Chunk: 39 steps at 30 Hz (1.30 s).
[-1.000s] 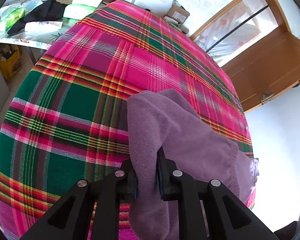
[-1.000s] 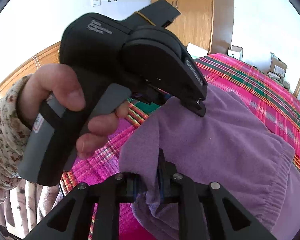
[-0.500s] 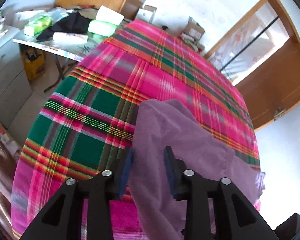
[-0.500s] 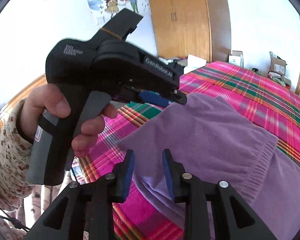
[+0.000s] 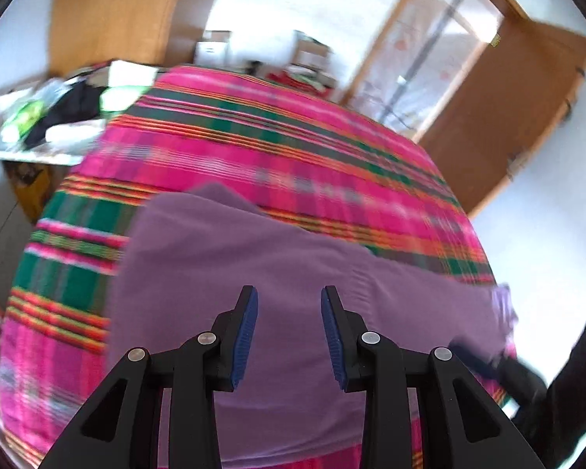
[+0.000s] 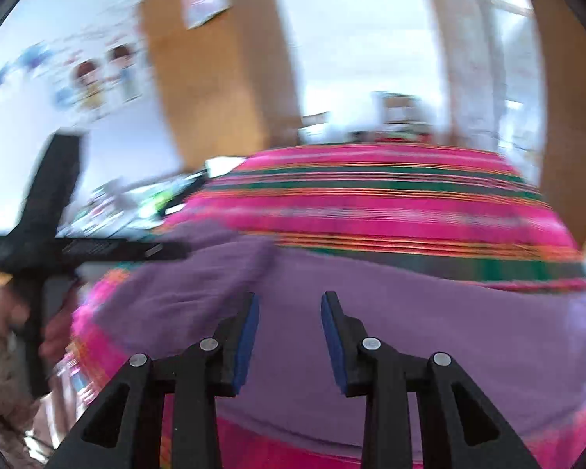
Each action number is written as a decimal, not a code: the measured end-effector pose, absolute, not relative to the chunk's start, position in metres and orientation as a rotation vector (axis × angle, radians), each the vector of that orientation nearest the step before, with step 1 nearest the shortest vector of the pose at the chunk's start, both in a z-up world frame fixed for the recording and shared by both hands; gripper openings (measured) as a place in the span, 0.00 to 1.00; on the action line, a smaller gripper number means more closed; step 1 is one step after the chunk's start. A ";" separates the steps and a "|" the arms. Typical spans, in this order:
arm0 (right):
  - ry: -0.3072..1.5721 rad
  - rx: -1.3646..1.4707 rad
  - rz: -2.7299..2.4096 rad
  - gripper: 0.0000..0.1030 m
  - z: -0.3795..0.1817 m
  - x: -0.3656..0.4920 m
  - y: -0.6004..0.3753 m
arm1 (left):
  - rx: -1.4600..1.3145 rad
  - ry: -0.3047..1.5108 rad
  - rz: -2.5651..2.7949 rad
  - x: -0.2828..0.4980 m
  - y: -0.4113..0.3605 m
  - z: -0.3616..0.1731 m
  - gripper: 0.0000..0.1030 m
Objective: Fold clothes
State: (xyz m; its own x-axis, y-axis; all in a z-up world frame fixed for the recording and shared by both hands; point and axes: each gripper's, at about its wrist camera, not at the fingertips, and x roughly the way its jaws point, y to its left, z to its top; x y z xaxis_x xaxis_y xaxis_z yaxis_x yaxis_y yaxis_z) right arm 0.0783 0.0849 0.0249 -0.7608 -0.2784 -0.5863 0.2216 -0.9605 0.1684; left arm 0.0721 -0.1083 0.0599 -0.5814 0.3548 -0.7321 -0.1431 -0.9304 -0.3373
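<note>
Left wrist view: below and ahead of your left gripper (image 5: 289,332) spreads a bed under a pink, green and orange plaid blanket (image 5: 293,164), running away from the tool. On it, directly beneath and beyond the fingertips, lies the purple fleece garment (image 5: 254,258), flat, its long axis crossing the tool's line from left to right, with a gathered band toward the right. The jaws stand apart with nothing between the blue pads; they have just been opening, and the cloth lies loose below them. At the lower right edge a dark shape shows, probably your other tool, too blurred to be sure.

Right wrist view: your right gripper (image 6: 289,332) hovers over the same garment, with a folded-over flap up and to its left. Its jaws are also parted and empty, having just been opening. The left gripper's black body and the hand (image 6: 54,332) holding it sit far left.

Both pictures are smeared by motion. The garment's near edge is hidden behind the gripper bodies, and its right end is cut off.
</note>
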 end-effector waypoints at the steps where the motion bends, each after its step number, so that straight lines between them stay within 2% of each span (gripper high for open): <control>1: -0.153 0.937 -2.765 0.33 0.025 0.079 0.101 | -1.250 -0.318 2.525 0.072 -0.096 0.059 0.34; 8: -0.270 1.089 -2.985 0.33 0.006 0.089 0.190 | -1.223 -0.074 2.337 0.081 -0.004 0.052 0.34; 13: -0.302 1.209 -3.037 0.33 -0.011 0.109 0.229 | -1.272 0.031 2.183 0.088 0.048 0.035 0.34; 24: -0.318 1.315 -3.222 0.33 -0.024 0.136 0.291 | -1.249 0.202 2.067 0.107 0.109 0.021 0.34; 25: -0.329 1.324 -3.249 0.37 -0.025 0.139 0.297 | -1.246 0.200 2.057 0.109 0.111 0.021 0.34; 29: -0.496 1.294 -3.296 0.39 -0.025 0.152 0.326 | -1.232 0.180 2.028 0.112 0.120 0.022 0.34; 32: -0.608 1.244 -3.327 0.39 -0.023 0.160 0.344 | -1.195 0.223 2.034 0.119 0.129 0.024 0.34; 36: -0.849 1.133 -3.251 0.39 -0.023 0.161 0.371 | -1.140 0.302 2.033 0.124 0.144 0.024 0.34; 39: -0.910 1.116 -3.248 0.39 -0.022 0.156 0.380 | -1.115 0.351 2.022 0.128 0.156 0.023 0.34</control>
